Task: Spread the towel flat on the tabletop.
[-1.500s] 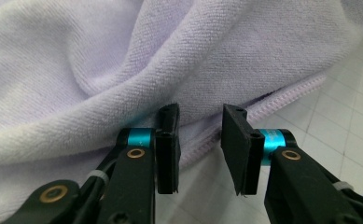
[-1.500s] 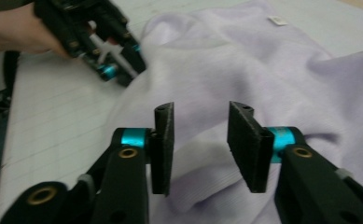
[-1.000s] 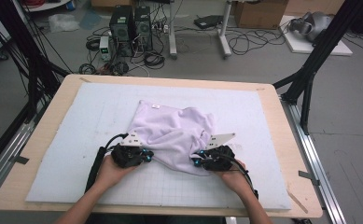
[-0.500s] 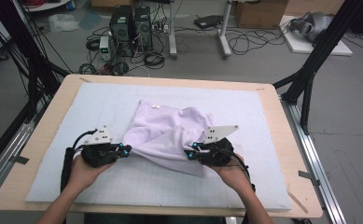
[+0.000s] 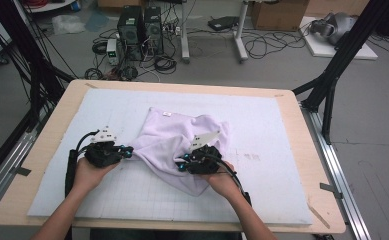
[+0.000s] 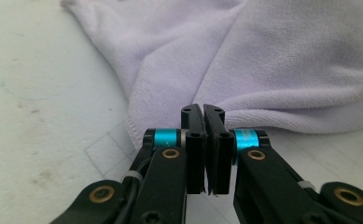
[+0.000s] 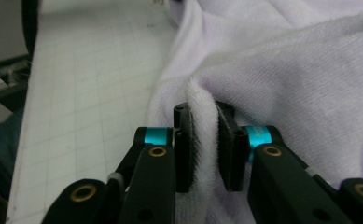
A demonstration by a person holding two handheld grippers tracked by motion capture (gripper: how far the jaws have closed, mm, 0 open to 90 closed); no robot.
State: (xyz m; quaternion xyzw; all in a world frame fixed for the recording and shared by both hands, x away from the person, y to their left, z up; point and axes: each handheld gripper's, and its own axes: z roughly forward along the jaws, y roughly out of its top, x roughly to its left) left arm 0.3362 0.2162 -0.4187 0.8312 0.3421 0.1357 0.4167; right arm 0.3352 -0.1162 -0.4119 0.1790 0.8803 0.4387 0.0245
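Observation:
A pale lilac towel (image 5: 182, 132) lies rumpled on the white gridded mat (image 5: 262, 115). My left gripper (image 5: 128, 150) is at the towel's left tip and is shut on its thin hem, which is pulled out into a point. In the left gripper view the jaws (image 6: 202, 112) meet on the towel (image 6: 286, 60) edge. My right gripper (image 5: 181, 163) sits over the towel's near side. Its jaws (image 7: 202, 116) pinch a raised fold of the towel (image 7: 310, 70); they have just been opening a little, with the fold still pressed between the pads.
The mat covers a wooden table (image 5: 47, 140) with a bare rim all round. A dark frame post (image 5: 327, 95) stands at the table's far right corner. Computer cases (image 5: 139, 27) and cables lie on the floor beyond the far edge.
The left gripper has moved left, drawing the towel's corner out into a point. The right gripper has shifted left and slightly away with its fold. The towel is more stretched.

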